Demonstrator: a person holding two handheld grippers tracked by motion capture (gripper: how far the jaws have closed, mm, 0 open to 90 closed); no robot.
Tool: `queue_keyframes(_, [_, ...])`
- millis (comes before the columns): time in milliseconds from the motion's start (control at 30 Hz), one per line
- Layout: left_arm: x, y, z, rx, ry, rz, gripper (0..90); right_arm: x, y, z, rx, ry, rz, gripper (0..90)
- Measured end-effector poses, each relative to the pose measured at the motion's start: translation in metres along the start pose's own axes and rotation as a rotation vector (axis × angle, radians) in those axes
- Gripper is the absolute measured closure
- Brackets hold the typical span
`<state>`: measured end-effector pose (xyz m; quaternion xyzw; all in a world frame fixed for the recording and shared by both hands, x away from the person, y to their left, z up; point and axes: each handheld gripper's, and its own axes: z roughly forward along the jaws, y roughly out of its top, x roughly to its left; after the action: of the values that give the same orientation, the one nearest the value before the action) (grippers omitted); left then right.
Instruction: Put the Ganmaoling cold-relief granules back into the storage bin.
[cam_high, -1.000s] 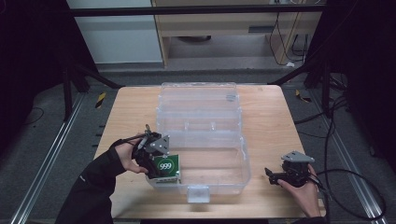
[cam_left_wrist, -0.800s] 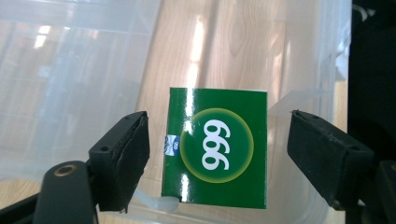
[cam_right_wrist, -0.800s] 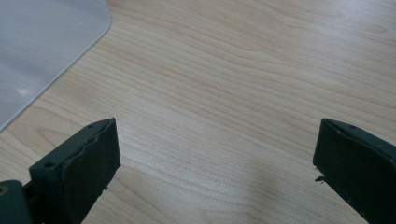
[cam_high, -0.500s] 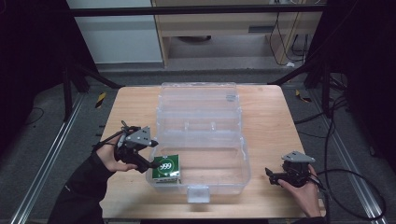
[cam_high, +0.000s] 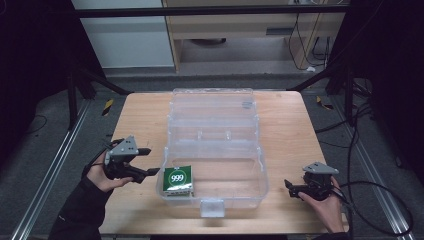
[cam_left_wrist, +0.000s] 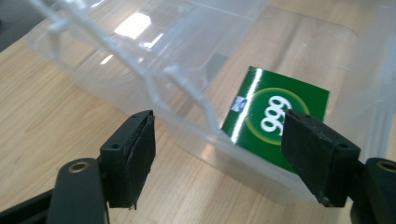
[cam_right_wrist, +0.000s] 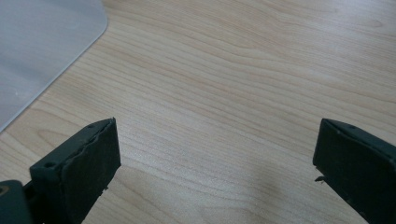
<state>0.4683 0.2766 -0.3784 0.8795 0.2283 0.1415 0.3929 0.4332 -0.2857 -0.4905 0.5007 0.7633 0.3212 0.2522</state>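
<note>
Now that the left gripper (cam_high: 145, 162) has been drawn back outside the clear plastic box (cam_high: 250, 165) with jaws spread, the green 999 packet (cam_high: 177, 180) is left lying in its front-left corner, delivery apparently done, while the right gripper (cam_high: 292, 188) is rested spread on the table (cam_high: 290, 125).

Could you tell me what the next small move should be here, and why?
Probably draw the left gripper a little further from the clear box. Its jaws stand open and empty just outside the wall, and the green 999 pack lies flat inside the near compartment, so that placement looks finished.
</note>
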Motion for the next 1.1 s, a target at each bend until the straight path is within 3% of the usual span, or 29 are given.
queue_keyframes(133, [0.006, -0.016, -0.001, -0.031, 0.049, -0.065, 25.5, 0.001, 0.0, 0.0, -0.002, 0.0, 0.003, 1.2])
queue_keyframes(167, [0.006, -0.016, -0.001, -0.031, 0.049, -0.065, 25.3, 0.001, 0.0, 0.0, -0.002, 0.0, 0.003, 1.2])
queue_keyframes(233, [0.01, -0.028, -0.001, -0.066, 0.102, -0.115, 25.3, 0.0, -0.001, 0.0, -0.004, -0.004, 0.0, 1.2])
queue_keyframes(267, [0.01, -0.028, -0.001, -0.066, 0.102, -0.115, 25.3, 0.0, -0.001, 0.0, -0.004, -0.004, 0.0, 1.2])
queue_keyframes(333, [0.014, -0.04, 0.001, -0.104, 0.147, -0.181, 25.3, 0.0, -0.001, 0.0, -0.004, -0.005, -0.001, 1.2])
queue_keyframes(367, [0.014, -0.04, 0.001, -0.104, 0.147, -0.181, 25.3, 0.0, -0.001, 0.0, -0.004, -0.005, -0.001, 1.2])
queue_keyframes(400, [0.017, -0.048, 0.002, -0.113, 0.181, -0.221, 25.3, 0.0, -0.001, 0.0, -0.003, -0.007, 0.005, 1.2])
queue_keyframes(433, [0.017, -0.048, 0.002, -0.113, 0.181, -0.221, 25.3, 0.0, -0.001, 0.0, -0.003, -0.007, 0.005, 1.2])
queue_keyframes(500, [0.019, -0.058, 0.006, -0.126, 0.217, -0.269, 25.2, 0.0, -0.001, 0.0, -0.004, -0.005, 0.009, 1.2])
queue_keyframes(667, [0.02, -0.066, 0.009, -0.136, 0.271, -0.304, 24.7, -0.001, -0.001, 0.0, -0.007, -0.009, 0.007, 0.9])
queue_keyframes(800, [0.02, -0.075, 0.014, -0.162, 0.337, -0.365, 24.8, -0.001, -0.002, 0.0, -0.009, -0.013, 0.007, 0.7])
queue_keyframes(967, [0.019, -0.083, 0.019, -0.143, 0.38, -0.38, 24.7, -0.002, -0.003, 0.0, -0.014, -0.02, 0.012, 0.7])
queue_keyframes(1033, [0.017, -0.089, 0.021, -0.148, 0.425, -0.402, 24.5, -0.002, -0.004, 0.0, -0.019, -0.024, 0.012, 0.6])
queue_keyframes(1067, [0.017, -0.089, 0.021, -0.148, 0.425, -0.402, 24.5, -0.002, -0.004, 0.0, -0.016, -0.025, 0.018, 0.5])
queue_keyframes(1100, [0.017, -0.094, 0.022, -0.143, 0.46, -0.412, 24.6, -0.002, -0.005, 0.0, -0.015, -0.025, 0.021, 0.5])
